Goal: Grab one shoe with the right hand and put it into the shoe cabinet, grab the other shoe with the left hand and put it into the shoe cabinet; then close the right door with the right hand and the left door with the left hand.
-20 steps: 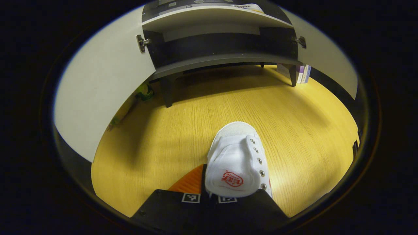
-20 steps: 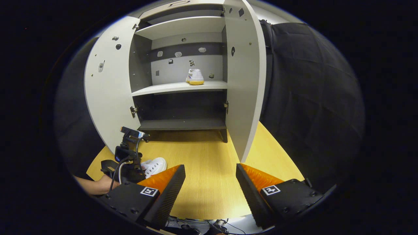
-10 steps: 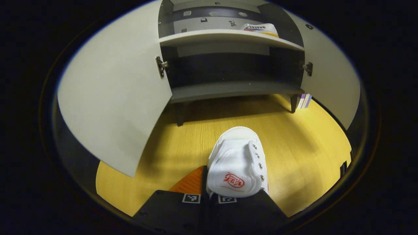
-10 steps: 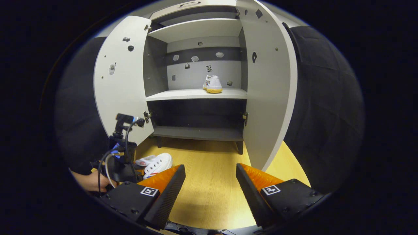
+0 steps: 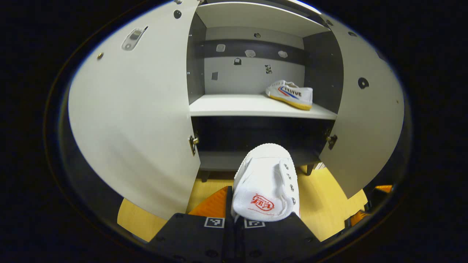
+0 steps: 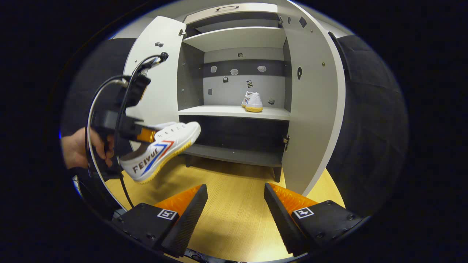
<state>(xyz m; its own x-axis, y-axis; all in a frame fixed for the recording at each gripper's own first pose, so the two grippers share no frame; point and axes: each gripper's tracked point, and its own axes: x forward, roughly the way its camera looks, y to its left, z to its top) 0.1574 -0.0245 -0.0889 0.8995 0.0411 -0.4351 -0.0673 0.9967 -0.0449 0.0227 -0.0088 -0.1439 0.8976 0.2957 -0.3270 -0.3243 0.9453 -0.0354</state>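
Wood flooring point(image 6: 234, 219) runs under an open cabinet point(image 5: 256, 106) whose middle shelf point(image 5: 252, 106) carries one white shoe point(image 5: 290, 94), side lettered "FEIVUE". Both doors stand open. Left gripper point(image 5: 236, 219) clamps the second shoe point(image 5: 266, 184) in the air; the right gripper view shows its "FEIVUE" side. Right gripper point(image 6: 236, 213) gapes wide, holding nothing.

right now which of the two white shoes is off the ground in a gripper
The shoe clamped in the left gripper, carried in the air before the cabinet. The other shoe rests on the cabinet's middle shelf, at its right end.
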